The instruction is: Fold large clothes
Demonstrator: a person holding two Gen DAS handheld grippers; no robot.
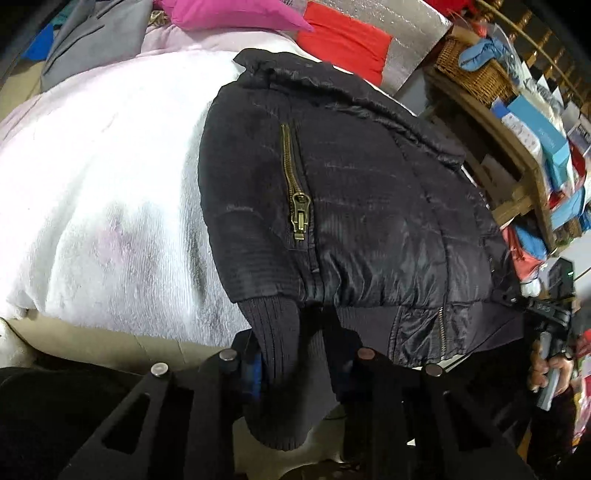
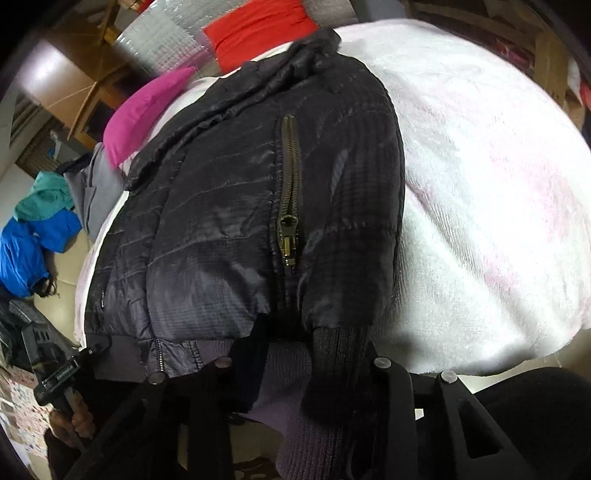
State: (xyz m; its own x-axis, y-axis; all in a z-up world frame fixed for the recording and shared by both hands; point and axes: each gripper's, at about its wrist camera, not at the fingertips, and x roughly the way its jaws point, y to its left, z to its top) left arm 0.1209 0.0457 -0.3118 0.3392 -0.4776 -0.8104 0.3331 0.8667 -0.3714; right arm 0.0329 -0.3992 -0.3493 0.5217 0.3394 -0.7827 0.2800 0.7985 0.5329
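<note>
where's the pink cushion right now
In the left wrist view the pink cushion lies at the top edge, beyond the black jacket, beside the red cushion.

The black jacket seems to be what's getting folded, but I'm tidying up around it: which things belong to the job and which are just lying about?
Part of the job:
- black jacket
- left tongs, at its ribbed cuff
- right tongs, at its hem

Just lying about:
- pink pillow
- red cushion
- wicker basket
- blue garment
- white blanket underneath
</note>
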